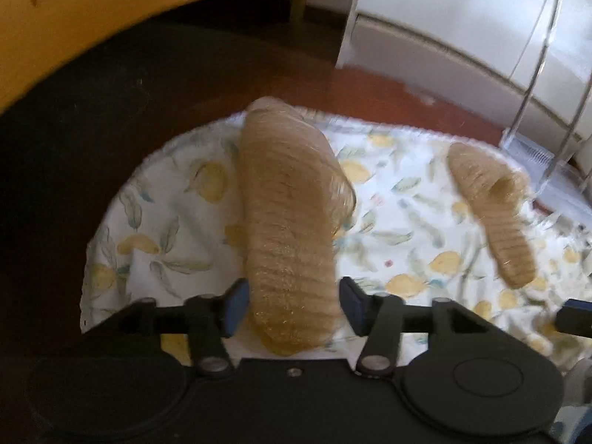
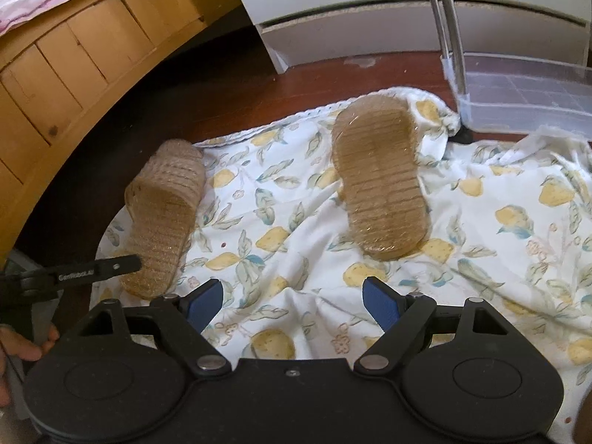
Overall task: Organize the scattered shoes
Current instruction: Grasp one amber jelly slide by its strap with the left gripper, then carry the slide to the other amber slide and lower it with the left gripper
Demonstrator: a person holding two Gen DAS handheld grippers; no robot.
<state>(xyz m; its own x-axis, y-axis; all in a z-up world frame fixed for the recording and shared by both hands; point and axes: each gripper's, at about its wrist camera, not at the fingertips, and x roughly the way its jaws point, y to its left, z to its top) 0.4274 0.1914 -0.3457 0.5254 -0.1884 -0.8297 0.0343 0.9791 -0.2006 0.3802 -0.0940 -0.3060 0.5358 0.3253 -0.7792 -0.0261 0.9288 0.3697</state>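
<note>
Left gripper (image 1: pixel 294 305) straddles heel of near slipper (image 1: pixel 288 222), jaws spread, not yet pinching. Centre pads, squeeze firmly. Right gripper (image 2: pixel 292 305) released, empty over lemon cloth (image 2: pixel 481 259). Other slipper (image 2: pixel 377 181) lies sole-up, well apart.

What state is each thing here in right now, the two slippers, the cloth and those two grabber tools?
Left slipper: on its side on the cloth, heel between the left tool's open fingers.
Right slipper: flipped over, ridged sole up, untouched.
Lemon-print cloth: spread on the floor, wrinkled.
Left gripper: open, straddling the slipper's heel, not clamped.
Right gripper: open, empty, above the cloth.
Clear plastic bin: looks empty.
</note>
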